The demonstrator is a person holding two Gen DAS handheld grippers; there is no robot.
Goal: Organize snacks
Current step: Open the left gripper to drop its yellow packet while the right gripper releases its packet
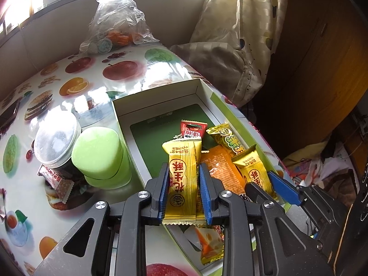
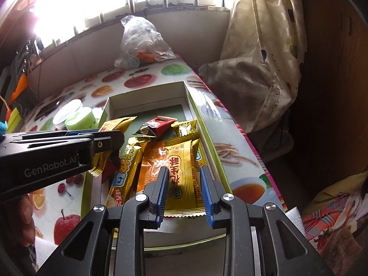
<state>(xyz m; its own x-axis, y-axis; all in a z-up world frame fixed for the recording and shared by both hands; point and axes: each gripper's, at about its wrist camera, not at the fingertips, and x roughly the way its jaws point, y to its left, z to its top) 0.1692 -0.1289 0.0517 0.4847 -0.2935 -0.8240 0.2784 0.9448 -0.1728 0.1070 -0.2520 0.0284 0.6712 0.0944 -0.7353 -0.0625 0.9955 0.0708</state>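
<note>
Two yellow packets (image 1: pixel 182 184) (image 2: pixel 182 177) are hanging over the box (image 1: pixel 161 96): left gripper (image 1: pixel 182 181) and right gripper (image 2: pixel 182 184) are each narrowly pinching one. Lowering before releasing should keep rows tidy.

"GenRobot.AI" in grey on the black left claw body (image 2: pixel 49 165), at 9 o'clock in right-wrist view. Yellow snack packets (image 1: pixel 182 179) carry red Chinese characters 花生酥, seen upside down, w/ "42" in the small line. Red sachet (image 1: pixel 194 128) at 12 o'clock: 话梅.
</note>
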